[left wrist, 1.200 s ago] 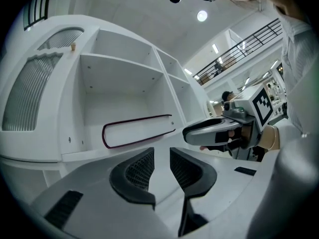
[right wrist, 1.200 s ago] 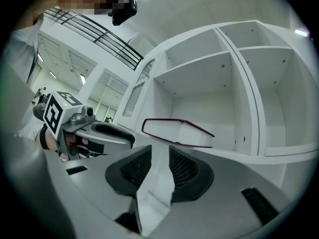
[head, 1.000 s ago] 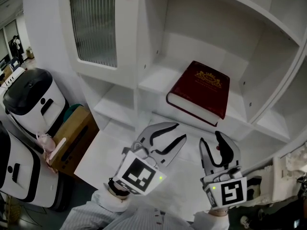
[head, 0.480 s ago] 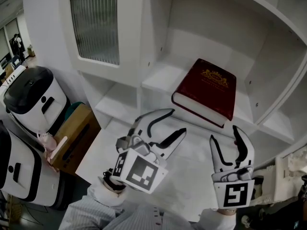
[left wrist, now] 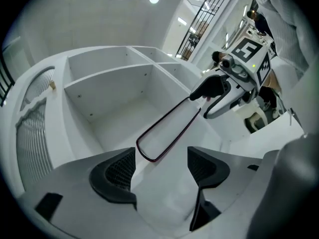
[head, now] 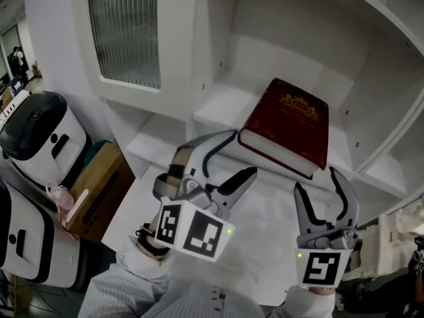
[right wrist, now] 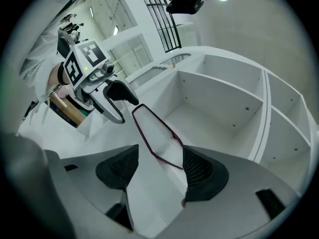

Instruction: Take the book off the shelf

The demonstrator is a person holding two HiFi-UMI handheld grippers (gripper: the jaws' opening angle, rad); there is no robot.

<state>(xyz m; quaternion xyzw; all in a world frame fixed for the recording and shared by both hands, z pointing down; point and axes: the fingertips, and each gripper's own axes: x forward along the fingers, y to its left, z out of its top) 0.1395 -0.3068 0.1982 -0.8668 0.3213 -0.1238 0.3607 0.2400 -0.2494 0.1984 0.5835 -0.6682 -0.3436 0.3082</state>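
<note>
A dark red book [head: 288, 128] with a gold crest lies flat on the white shelf [head: 218, 108]. Both gripper views show it edge-on: a white page block in a red outline [left wrist: 167, 128] [right wrist: 157, 133]. My left gripper [head: 242, 153] is open at the book's near left corner, its upper fingertip close to that corner. My right gripper [head: 317, 181] is open just below the book's near right edge. Both pairs of jaws have just been opening. The book's end lies at the mouth of each gap [left wrist: 159, 166] [right wrist: 159, 168], and no pad presses on it.
Upright white dividers wall the book's compartment on both sides. A cabinet door with ribbed glass [head: 126, 35] stands to the left. On the floor at the left are a white and black machine [head: 36, 138] and a brown box [head: 99, 184].
Both grippers have rolled and their jaws have spread wider. The left one has moved up toward the book's left corner. The right one has stayed near the book's right edge.
</note>
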